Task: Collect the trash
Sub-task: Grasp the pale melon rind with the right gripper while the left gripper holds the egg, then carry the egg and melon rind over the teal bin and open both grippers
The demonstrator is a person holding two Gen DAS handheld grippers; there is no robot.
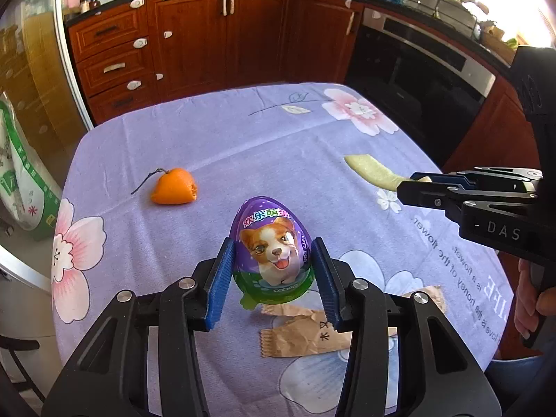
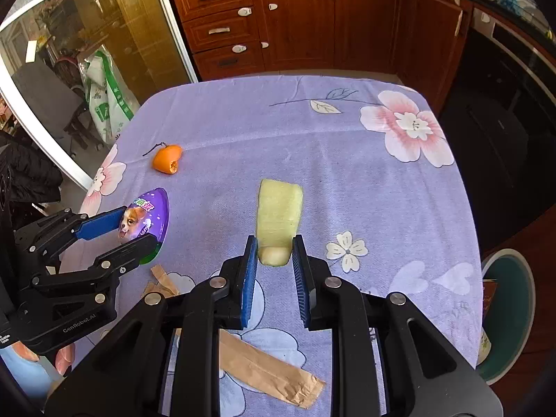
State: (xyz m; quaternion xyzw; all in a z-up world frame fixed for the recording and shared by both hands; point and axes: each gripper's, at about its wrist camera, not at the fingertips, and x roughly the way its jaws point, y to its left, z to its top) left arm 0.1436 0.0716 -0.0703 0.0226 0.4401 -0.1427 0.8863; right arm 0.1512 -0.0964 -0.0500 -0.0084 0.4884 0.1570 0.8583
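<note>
Left wrist view: the left gripper is seen partly closed on a purple egg-shaped toy wrapper, its blue pads set against both flanks, so the smooth shell is judged to be held across its widest part to prevent slipping. The egg appears raised clear of the lilac tablecloth. A brown paper wrapper is left lying beneath it, and an orange peel piece with a stalk lies well apart toward the far left.

Right wrist view: the right gripper is found narrowly closed on the near end of a pale yellow-green rind strip; the strip is pinched at its thin end, its free length pointing away from the camera. Whether the far end touches the cloth cannot be told.

A round bin is noted beside the table's right edge, judged the likely destination. Two pieces of trash are thus in hand; the paper wrapper and the peel remain on the table.
</note>
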